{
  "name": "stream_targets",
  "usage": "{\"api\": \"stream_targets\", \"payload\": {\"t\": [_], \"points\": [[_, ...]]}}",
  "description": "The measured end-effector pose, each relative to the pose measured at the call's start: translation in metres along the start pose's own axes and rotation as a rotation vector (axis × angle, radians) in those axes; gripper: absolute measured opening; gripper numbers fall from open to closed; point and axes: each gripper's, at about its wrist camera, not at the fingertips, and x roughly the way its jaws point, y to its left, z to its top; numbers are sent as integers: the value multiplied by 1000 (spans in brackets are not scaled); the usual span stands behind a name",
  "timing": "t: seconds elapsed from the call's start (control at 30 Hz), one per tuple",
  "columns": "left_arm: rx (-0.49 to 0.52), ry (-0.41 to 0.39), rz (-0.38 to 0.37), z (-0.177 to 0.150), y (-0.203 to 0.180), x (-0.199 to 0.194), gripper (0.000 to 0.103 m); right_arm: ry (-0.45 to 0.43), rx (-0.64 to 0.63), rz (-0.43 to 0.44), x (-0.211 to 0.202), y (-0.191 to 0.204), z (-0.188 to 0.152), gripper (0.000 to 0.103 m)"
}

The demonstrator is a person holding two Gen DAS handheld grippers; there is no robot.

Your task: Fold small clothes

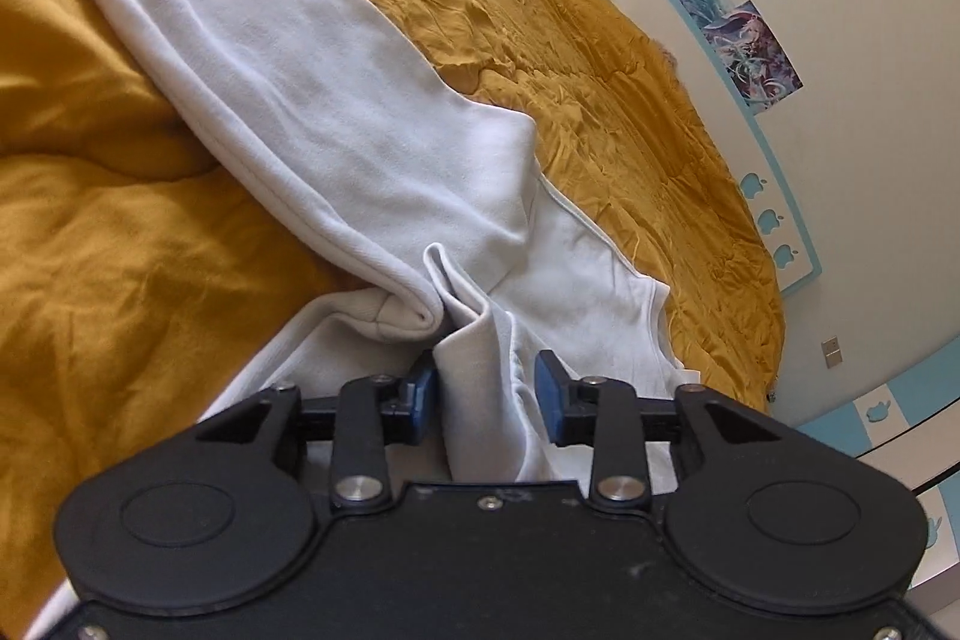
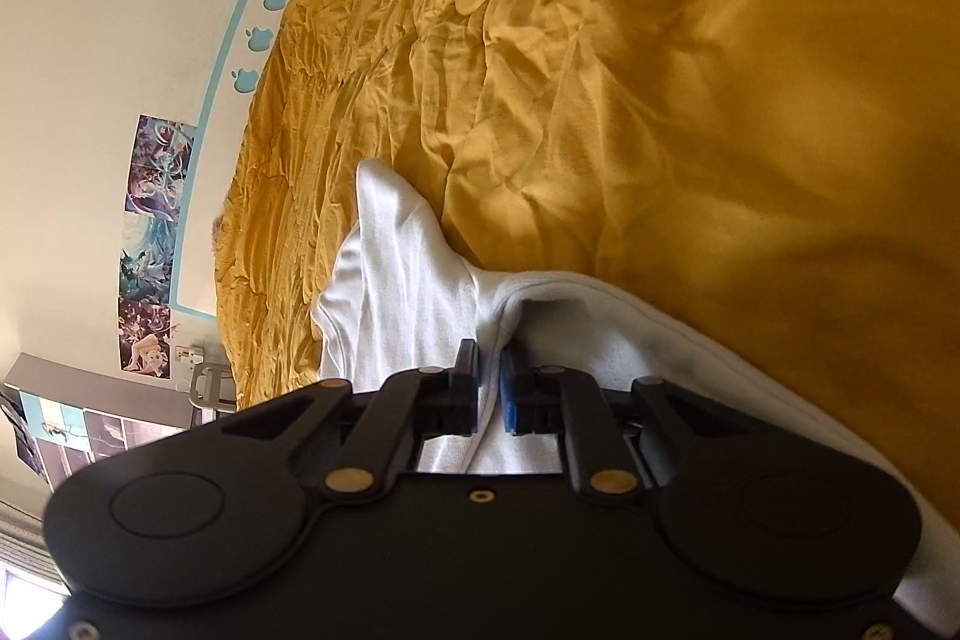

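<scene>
A white long-sleeved garment [image 1: 312,88] lies rumpled across a mustard quilt [image 1: 120,250], running from the top left down to my left gripper [image 1: 487,385]. That gripper's blue pads [image 1: 547,388] stand apart, with an upright fold of the white cloth loose between them. In the right wrist view, the same garment [image 2: 408,280] bunches up in front of my right gripper [image 2: 491,382]. Its jaws are pressed together on a thin hemmed edge of the cloth, and a sleeve-like flap sticks up beyond them.
The quilt [image 2: 660,100] covers the whole bed, creased and puffy. A cream wall with posters [image 1: 738,34] and a turquoise headboard frame with apple cut-outs [image 1: 774,220] border the bed's far side. A shelf unit [image 2: 90,400] stands by the wall.
</scene>
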Motion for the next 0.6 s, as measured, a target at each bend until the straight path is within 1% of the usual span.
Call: {"api": "stream_targets", "payload": {"t": [0.07, 0.13, 0.17, 0.2, 0.23, 0.3, 0.37, 0.4, 0.47, 0.53, 0.6], "points": [[27, -31, 30, 3, -6, -13, 40, 8, -5, -2, 1, -1, 1, 10], [39, -118, 35, 6, -8, -33, 42, 6, -8, 6, 2, 1, 2, 10], [47, -174, 55, 9, -8, -45, 44, 6, -11, 7, 2, 1, 3, 10], [51, -205, 80, 11, -9, -53, 45, 6, -12, 10, 1, 2, 3, 10], [54, -217, 90, 12, -9, -58, 46, -1, -14, 11, 0, 3, 1, 7], [60, -201, 79, 15, -8, -62, 47, -24, -17, 9, -5, 3, 0, 6], [68, -156, 70, 14, -6, -58, 49, -53, -7, 9, -12, 0, -5, 6], [77, -124, 78, 14, -4, -52, 49, -58, -1, 12, -13, 0, -6, 6], [92, -54, 133, 12, -2, -37, 49, -52, -1, 9, -13, 0, -6, 5], [103, -21, 168, 9, 2, -29, 49, -44, -2, 7, -13, 2, -4, 5], [66, -10, 149, 5, 9, -29, 49, -35, -6, 2, -13, 3, -3, 6]]}}
